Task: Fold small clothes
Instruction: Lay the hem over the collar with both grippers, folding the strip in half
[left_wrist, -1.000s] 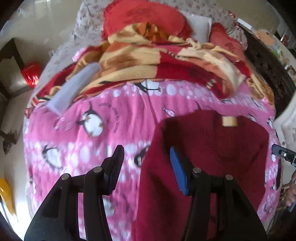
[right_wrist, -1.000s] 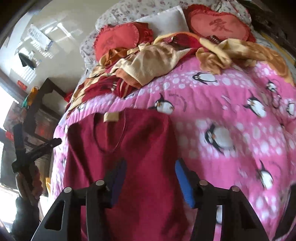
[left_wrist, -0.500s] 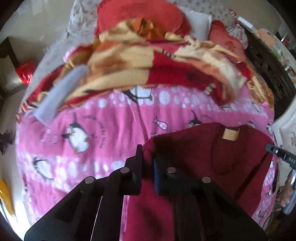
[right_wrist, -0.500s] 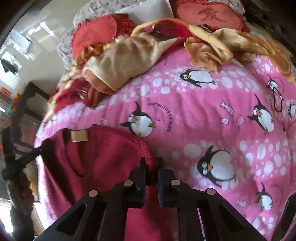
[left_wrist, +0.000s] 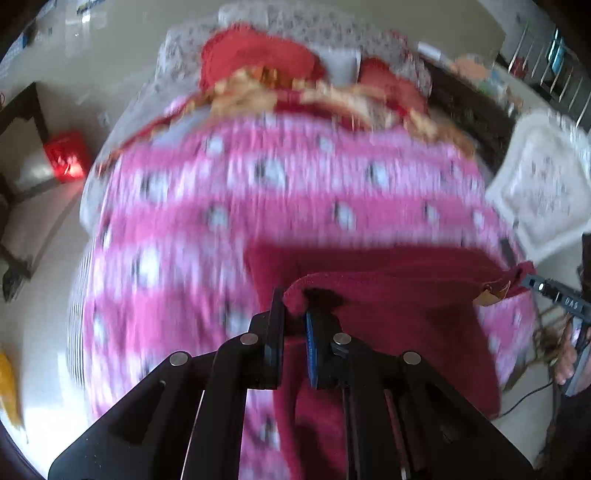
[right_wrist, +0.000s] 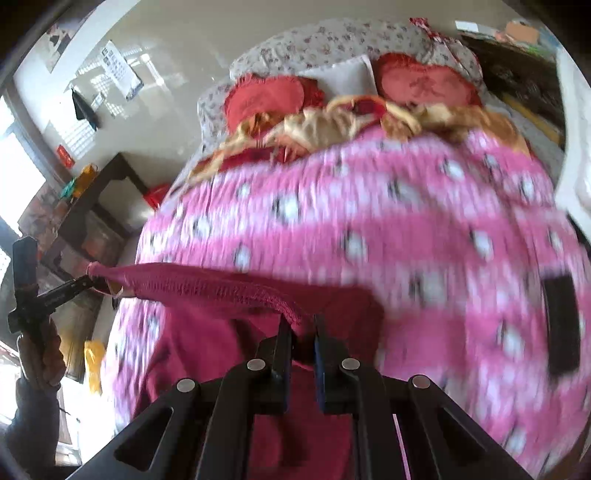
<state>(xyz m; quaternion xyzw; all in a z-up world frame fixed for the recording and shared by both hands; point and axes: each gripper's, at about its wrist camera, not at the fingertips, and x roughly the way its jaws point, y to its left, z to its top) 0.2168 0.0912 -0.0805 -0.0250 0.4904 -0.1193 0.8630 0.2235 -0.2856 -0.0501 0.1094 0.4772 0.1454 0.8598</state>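
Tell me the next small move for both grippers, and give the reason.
Probably carry the lifted edge toward the hem nearest the cameras and lower it. The left gripper and right gripper each pinch a top corner of the maroon top, its edge taut above the pink blanket.

Bed (right_wrist: 295, 48) fills both views, floral sheet showing at its 12 o'clock end. On it: pink penguin-print blanket (left_wrist: 295, 206) (right_wrist: 406, 236) covering most of the surface, motion-blurred. Crumpled red-and-tan blanket (left_wrist: 295, 98) (right_wrist: 332, 125) along the pink one's 12 o'clock edge. Beyond that, two red cushions (right_wrist: 266, 98) at 11 and 1 o'clock, white pillow (right_wrist: 347, 74) between them. Maroon garment (left_wrist: 406, 325) (right_wrist: 207, 354) lies on the pink blanket at 6 o'clock, its top edge lifted off the surface.
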